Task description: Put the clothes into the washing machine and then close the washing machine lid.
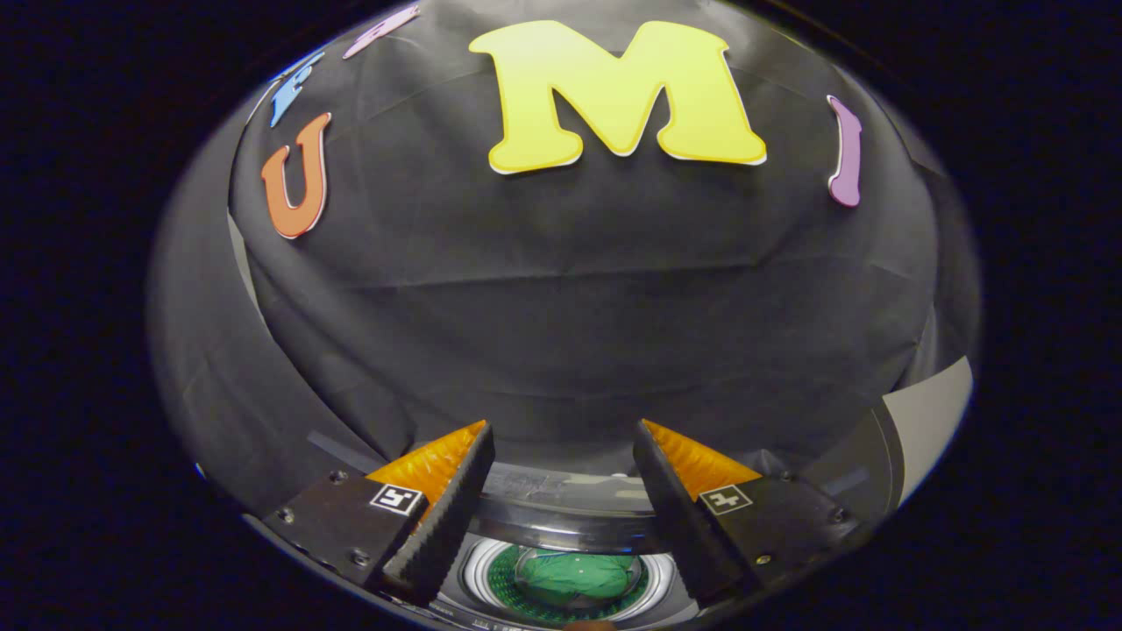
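Two fingers of the tool (561,491) stand well apart with nothing between them, so the tool is wide and empty. Below and just ahead of the fingertips, framed in the gap between them, sits the washing machine (561,526), seen from above: its round drum opening (568,583) is ringed by a pale rim, and inside it lies a green garment (578,574) bunched at the bottom. The clothes, then, look to be in the drum already. Between the drum opening and the booth's dark cloth wall (570,333) runs a curved, glossy band that I take to be the lid (561,495), raised or folded toward the far side, though its exact pose is hard to read from this angle. That is the relation the coming move likely turns on: the lid lies beyond the opening, straight ahead of the tool and roughly centred between the fingers, its long edge running crosswise to them. To close it, the tool would probably need to reach forward over the drum and bring that edge down toward itself. A pale panel (929,412) shows off to the right.
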